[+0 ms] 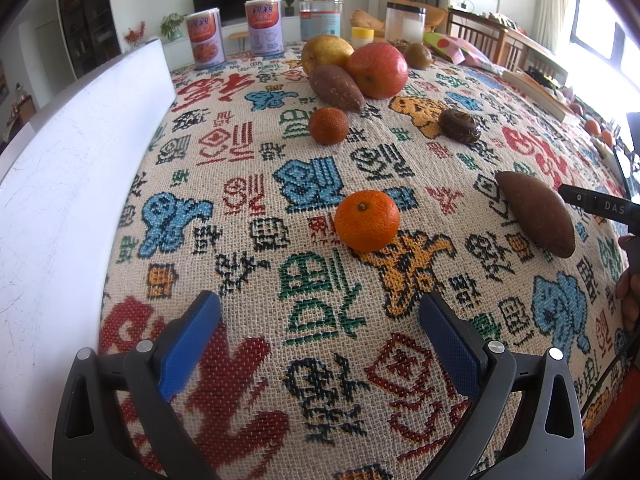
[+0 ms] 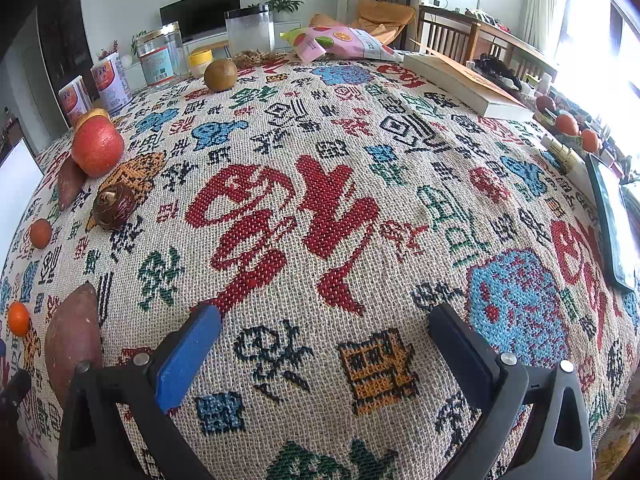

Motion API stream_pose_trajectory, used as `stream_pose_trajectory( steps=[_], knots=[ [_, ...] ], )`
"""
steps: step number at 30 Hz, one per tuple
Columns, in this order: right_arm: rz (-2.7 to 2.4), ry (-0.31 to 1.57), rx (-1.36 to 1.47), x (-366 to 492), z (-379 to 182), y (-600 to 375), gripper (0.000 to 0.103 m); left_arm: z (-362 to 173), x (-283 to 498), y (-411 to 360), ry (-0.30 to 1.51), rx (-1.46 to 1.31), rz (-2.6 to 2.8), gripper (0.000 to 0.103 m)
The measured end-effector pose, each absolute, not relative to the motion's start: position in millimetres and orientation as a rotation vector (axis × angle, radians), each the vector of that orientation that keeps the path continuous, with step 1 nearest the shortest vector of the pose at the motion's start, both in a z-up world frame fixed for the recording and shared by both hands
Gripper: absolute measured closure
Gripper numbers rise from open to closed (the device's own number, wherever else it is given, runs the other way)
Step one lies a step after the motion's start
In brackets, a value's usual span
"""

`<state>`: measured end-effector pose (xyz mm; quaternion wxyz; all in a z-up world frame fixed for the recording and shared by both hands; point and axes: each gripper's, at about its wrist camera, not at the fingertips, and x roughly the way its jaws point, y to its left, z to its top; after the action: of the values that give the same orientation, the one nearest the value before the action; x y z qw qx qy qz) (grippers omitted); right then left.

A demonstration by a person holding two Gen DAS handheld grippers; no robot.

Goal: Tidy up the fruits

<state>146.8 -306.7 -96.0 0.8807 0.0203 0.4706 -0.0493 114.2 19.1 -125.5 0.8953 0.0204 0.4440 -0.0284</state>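
Both of my tongs gape wide and hold nothing: my left gripper [image 1: 320, 312] and right gripper [image 2: 325, 322] sit at the bottom of their frames over the woven patterned tablecloth [image 1: 280, 168]. A white flat board [image 1: 76, 184] fills the left side of my left view. At upper centre there, a yellow-brown pear [image 1: 324, 50], round red apple [image 1: 378, 70] and purplish sweet potato [image 1: 336, 88] touch in a cluster. A second brown sweet potato [image 1: 538, 214] lies at middle right. Just left of it, dead centre, rests a bright orange tangerine [image 1: 367, 220]. Above it sit a smaller dark orange tangerine [image 1: 328, 126] and a dark brown taro bulb [image 1: 459, 126].
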Motion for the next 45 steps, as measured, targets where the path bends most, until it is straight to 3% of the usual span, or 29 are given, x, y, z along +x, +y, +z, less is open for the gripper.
stream_pose_trajectory(
  steps=[11,15,16,17,18,19,22,23,25,30,31,32,33,34,37,45],
  knots=[
    [-0.103,0.98,0.043,146.9,-96.0,-307.0,0.0,-118.3,124.5,34.7,0.938,-0.111,-0.17,0.004],
    [-0.103,0.979,0.043,146.9,-96.0,-306.8,0.0,-117.6,146.4,5.7,0.955,-0.008,-0.163,0.006],
    [-0.103,0.979,0.043,146.8,-96.0,-306.6,0.0,-118.6,150.4,0.3,0.955,0.014,-0.152,0.016],
    [-0.103,0.979,0.043,146.8,-96.0,-306.9,0.0,-119.9,154.1,-4.4,0.959,0.024,-0.152,0.043],
    [-0.103,0.979,0.044,146.7,-96.0,-306.7,0.0,-117.8,154.9,-8.5,0.932,0.061,-0.126,0.052],
    [-0.103,0.979,0.043,146.8,-95.9,-306.9,0.0,-117.4,156.0,-10.7,0.934,0.071,-0.138,0.072],
    [-0.094,0.973,0.07,144.3,-92.5,-309.0,0.002,-112.8,149.5,1.0,0.956,0.005,-0.146,0.074],
    [-0.064,0.956,0.11,139.2,-86.1,-311.4,0.012,-110.6,144.2,6.6,0.96,-0.01,-0.14,0.074],
    [0.081,0.945,0.179,127.5,-67.8,-301.6,0.016,-105.9,133.5,16.6,0.963,-0.04,-0.135,0.074],
    [0.335,1.154,0.111,135.3,-55.9,-219.3,0.02,-85.7,115.0,26.5,0.989,-0.097,-0.163,0.074],
    [0.325,1.207,0.084,141.6,-61.7,-207.0,0.026,-78.0,109.6,29.3,0.988,-0.114,-0.174,0.074],
    [0.309,1.244,0.063,147.7,-66.9,-198.9,0.044,-69.2,103.1,32.7,0.983,-0.13,-0.183,0.074],
    [0.299,1.274,0.041,152.5,-72.6,-192.1,0.054,-59.8,95.6,36.6,0.976,-0.143,-0.195,0.074],
    [0.31,1.312,0.033,154.8,-78.8,-186.6,0.06,-50.4,87.3,40.7,0.969,-0.155,-0.209,0.074],
    [0.33,1.315,-0.009,151.0,-78.5,-177.9,0.062,-19.5,60.4,59.6,0.951,-0.21,-0.251,0.074],
    [0.579,1.254,0.392,117.7,-42.2,-165.2,0.062,35.8,35.7,142.6,0.863,-0.313,-0.125,0.074]
  ],
)
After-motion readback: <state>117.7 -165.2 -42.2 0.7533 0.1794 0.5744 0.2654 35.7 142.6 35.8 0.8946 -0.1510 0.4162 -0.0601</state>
